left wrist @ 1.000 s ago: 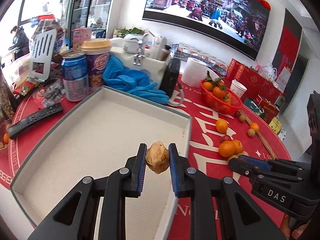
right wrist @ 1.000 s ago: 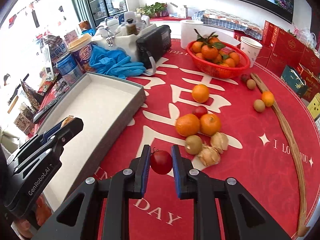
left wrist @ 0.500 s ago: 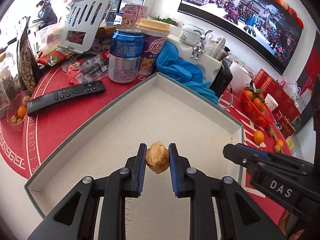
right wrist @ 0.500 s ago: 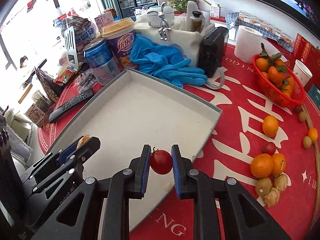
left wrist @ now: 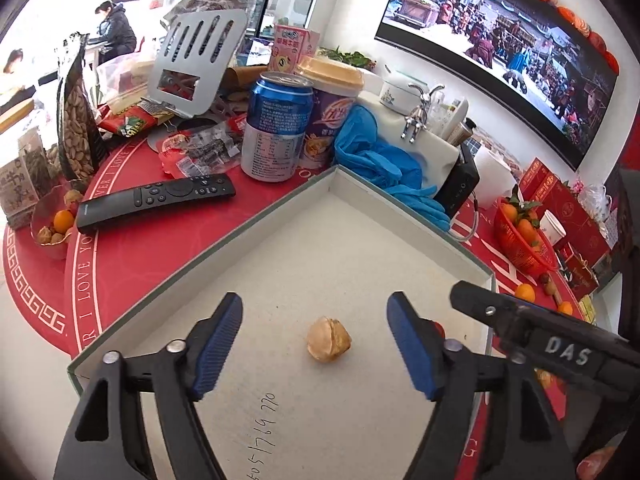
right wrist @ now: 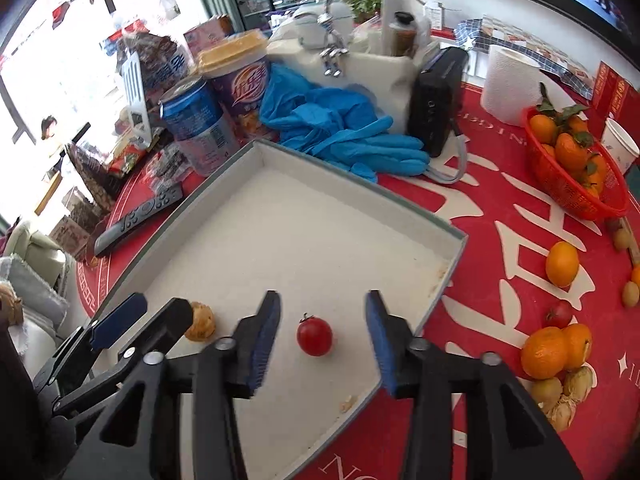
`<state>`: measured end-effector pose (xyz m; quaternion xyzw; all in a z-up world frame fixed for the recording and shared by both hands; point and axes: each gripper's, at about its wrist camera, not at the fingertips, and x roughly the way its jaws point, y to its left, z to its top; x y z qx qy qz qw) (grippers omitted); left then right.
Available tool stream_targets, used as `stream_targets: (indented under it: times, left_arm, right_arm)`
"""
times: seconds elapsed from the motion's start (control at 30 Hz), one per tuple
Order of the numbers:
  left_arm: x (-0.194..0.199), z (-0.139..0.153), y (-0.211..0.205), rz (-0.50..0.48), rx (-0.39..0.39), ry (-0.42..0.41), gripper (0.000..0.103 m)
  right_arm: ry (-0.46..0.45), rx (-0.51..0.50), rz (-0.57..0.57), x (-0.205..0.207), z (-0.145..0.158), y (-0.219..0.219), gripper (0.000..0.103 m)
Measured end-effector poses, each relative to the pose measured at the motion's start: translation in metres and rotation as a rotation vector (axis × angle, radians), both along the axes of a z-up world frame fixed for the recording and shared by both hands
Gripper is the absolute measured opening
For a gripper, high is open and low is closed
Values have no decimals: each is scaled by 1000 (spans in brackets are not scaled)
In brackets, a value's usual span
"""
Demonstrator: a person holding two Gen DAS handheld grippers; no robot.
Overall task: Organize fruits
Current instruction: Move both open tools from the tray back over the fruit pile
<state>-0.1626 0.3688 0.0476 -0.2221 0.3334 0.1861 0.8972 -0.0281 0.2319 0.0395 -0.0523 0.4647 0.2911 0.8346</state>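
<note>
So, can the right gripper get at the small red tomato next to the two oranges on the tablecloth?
Probably yes. The right gripper is open over the tray, and the tomato lies uncovered, with bare cloth between.

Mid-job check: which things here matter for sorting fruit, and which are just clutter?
Job:
shallow white cardboard tray
small red tomato
tan husked fruit
loose oranges
red mesh basket

Clutter:
black remote control
blue drink can
blue rubber gloves
</note>
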Motion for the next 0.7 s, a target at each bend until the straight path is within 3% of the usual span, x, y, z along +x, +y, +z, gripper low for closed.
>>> stream_targets:
  times: [0.03, 0.07, 0.17, 0.37, 0.53, 0.7]
  left_arm:
    - [-1, 3, -1, -5, 4, -13, 83]
    - [-2, 6, -5, -23, 14, -25, 83]
    - [2, 14, -29, -116, 53, -52, 83]
    - [11, 22, -110, -368, 168, -69, 84]
    - [22, 8, -185, -557, 266, 17, 84]
    - [43, -16, -226, -623, 251, 125, 84]
  right_arm:
    - [-3, 31, -29, 3, 4, -10, 94]
    - [4, 88, -49, 6, 10, -23, 103]
    - [3, 146, -111, 6, 21, -57, 103]
    - [-75, 90, -256, -14, 22, -133, 103]
    - [-31, -11, -396, -25, -9, -205, 103]
    - [-7, -107, -473, -32, -36, -255, 103]
